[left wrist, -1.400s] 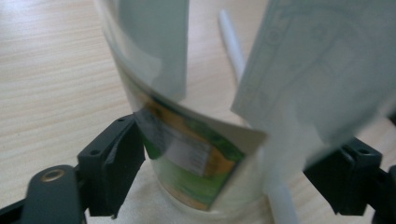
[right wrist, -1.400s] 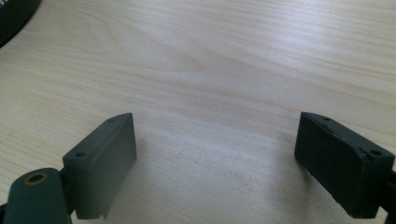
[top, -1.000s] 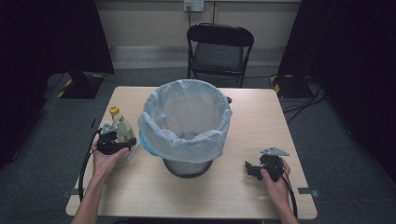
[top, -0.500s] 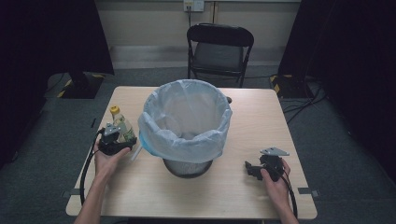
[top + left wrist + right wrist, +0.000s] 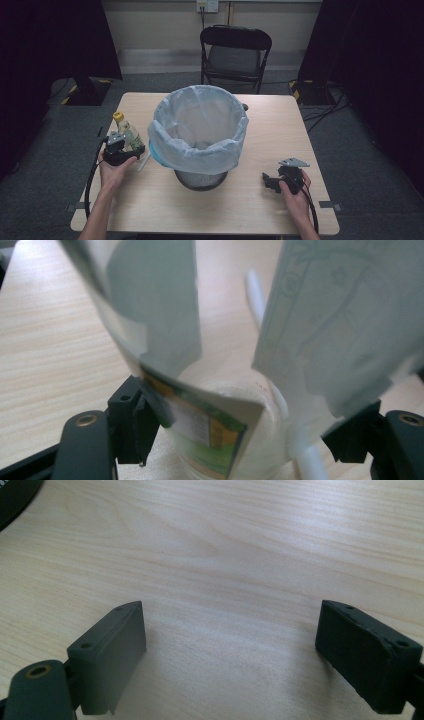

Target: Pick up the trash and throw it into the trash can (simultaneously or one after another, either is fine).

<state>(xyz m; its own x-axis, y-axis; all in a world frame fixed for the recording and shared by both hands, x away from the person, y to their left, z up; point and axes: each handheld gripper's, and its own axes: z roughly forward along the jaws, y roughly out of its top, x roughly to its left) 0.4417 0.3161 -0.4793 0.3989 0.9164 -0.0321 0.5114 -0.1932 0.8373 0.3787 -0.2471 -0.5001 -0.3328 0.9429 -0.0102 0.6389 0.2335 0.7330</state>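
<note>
A clear bottle (image 5: pixel 126 132) with a yellow cap and a peeling label stands upright at the table's left, beside the bin. My left gripper (image 5: pixel 128 147) is shut on its lower body. In the left gripper view the bottle (image 5: pixel 210 420) sits between the two black jaws of the left gripper (image 5: pixel 240 435), which press on both of its sides. My right gripper (image 5: pixel 270 181) rests open on the table at the front right, held by a hand. In the right gripper view the right gripper (image 5: pixel 230 650) has only bare wood between its wide-apart jaws.
A dark mesh waste bin lined with a pale bag (image 5: pixel 197 150) stands mid-table between the two hands. A thin white stick (image 5: pixel 143 163) lies by the bottle's base. A black folding chair (image 5: pixel 235 50) stands beyond the table's (image 5: pixel 280 125) far edge.
</note>
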